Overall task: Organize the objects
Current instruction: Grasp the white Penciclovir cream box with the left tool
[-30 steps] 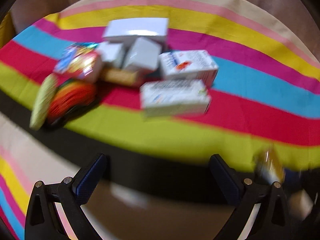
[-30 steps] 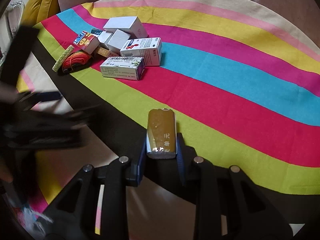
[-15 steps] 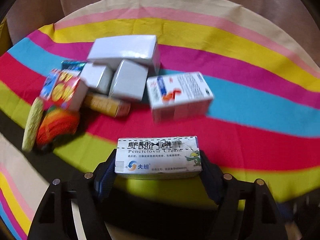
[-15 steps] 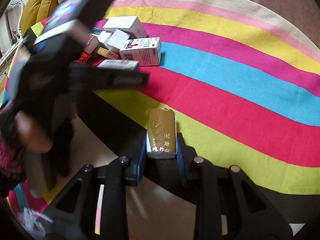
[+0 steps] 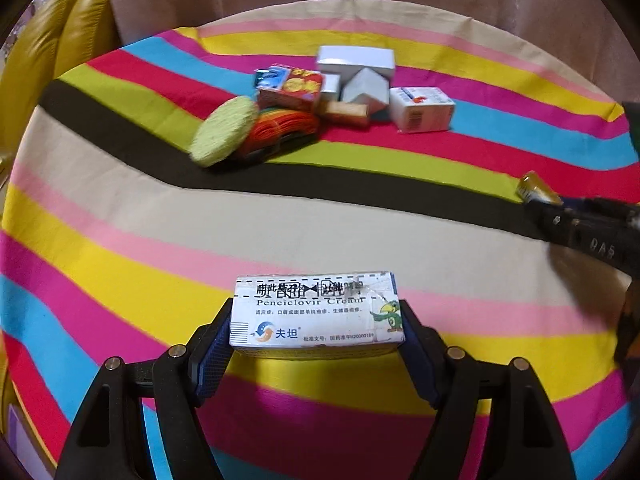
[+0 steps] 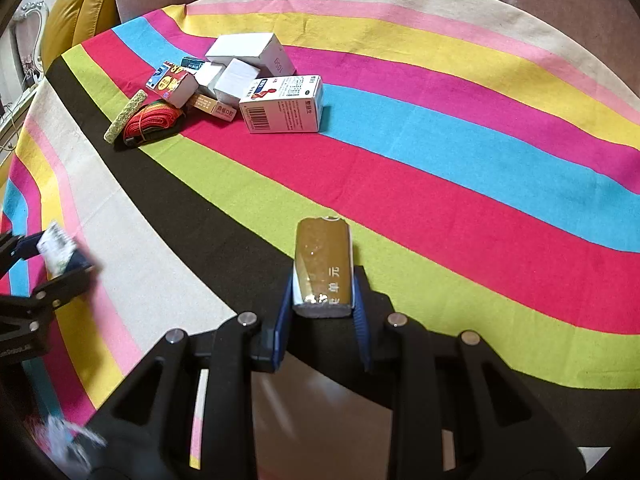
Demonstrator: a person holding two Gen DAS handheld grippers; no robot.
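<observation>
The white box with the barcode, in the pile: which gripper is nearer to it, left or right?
Right, as far as these views show. The right gripper sits across the red and green stripes from the box; the left gripper is further, beyond the black and beige stripes.

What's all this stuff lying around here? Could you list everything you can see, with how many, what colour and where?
Penciclovir cream box: one, white and blue, clamped in the left hand-held gripper.
Gold packet: one, gold, clamped in the right hand-held gripper.
Plain boxes: three, white, far end of the pile.
Barcode medicine box: one, white with red and blue print, right edge of the pile.
Red and yellow box: one, left side of the pile.
Tan box: one, front of the pile.
Round pad: one, pale green, left of the pile.
Cord bundle: one, orange-red, beside the pad.
Striped tablecloth: one, multicoloured, under everything.
Yellow seat: one, far left.
Left hand-held gripper: black, blue pads.
Right hand-held gripper: black, blue pads.
</observation>
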